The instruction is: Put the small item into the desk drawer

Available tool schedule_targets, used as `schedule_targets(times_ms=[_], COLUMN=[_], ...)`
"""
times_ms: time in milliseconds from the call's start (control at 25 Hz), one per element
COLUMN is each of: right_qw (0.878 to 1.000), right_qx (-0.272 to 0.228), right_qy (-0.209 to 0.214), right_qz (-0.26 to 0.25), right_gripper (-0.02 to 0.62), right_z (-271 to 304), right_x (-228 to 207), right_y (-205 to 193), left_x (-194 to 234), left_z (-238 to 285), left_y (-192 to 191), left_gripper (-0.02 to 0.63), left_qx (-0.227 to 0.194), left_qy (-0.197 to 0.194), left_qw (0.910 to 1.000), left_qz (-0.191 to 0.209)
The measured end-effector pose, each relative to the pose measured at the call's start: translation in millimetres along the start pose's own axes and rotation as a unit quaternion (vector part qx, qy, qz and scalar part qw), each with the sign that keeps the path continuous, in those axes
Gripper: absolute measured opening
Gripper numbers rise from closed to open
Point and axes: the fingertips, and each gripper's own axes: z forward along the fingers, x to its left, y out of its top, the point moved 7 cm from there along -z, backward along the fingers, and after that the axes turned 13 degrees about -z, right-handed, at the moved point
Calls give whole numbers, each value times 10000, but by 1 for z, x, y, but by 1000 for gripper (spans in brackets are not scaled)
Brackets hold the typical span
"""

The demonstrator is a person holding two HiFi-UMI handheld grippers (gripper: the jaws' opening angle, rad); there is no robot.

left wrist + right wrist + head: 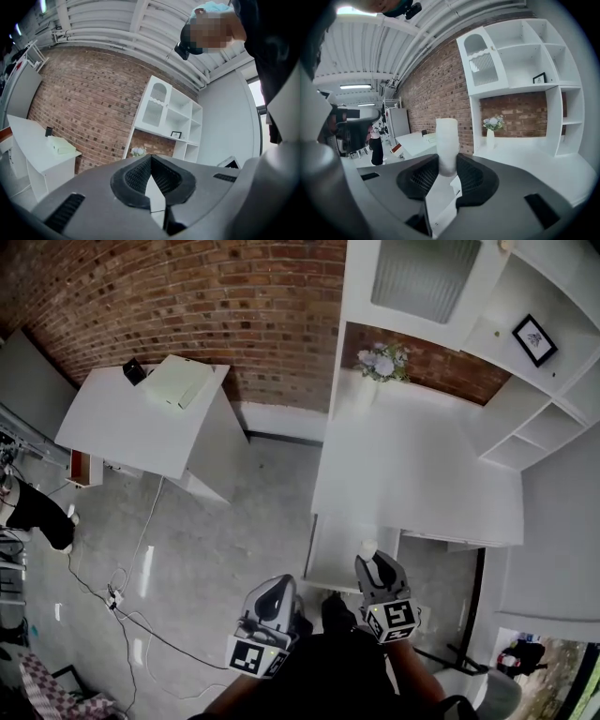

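Clamping one white cylinder (446, 140), the right gripper (447, 169) hovers.

1. The person is wearing a black top (342, 671).
2. The left gripper (279, 585) and right gripper (377, 566) are showing grey shells and black ribbed pads (417, 179).
3. Each is carrying a white cube (255, 655) bearing black square markers.

Rough red brick wall (234, 306) far off — smooth matt white desk (412, 465), faintly glossy grey floor (234, 521), matt small white cylinder (446, 140).
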Motion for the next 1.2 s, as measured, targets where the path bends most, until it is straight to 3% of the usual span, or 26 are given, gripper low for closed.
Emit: schedule_targets(times_ms=[280, 640, 880, 1200], right_qw=[9973, 9826, 9572, 9162], right_qx=[544, 1481, 2341, 3312], right_qy=[457, 1067, 1641, 2102], right_qz=[-189, -333, -458, -821], right_gripper=[137, 137, 137, 137], right_z=[40, 77, 105, 137], right_x=[-11, -14, -5, 3], right_y=[-41, -121, -193, -278], left_x=[8, 14, 18, 33], left_z=[25, 44, 61, 82], left_y=[-8, -24, -30, -40], left_gripper=[23, 23, 23, 23], left_qx=[69, 207, 290, 414], left_qy=[242, 538, 633, 705], left_qw=[9997, 9981, 9973, 9962], left_qz=[-76, -200, -237, -289])
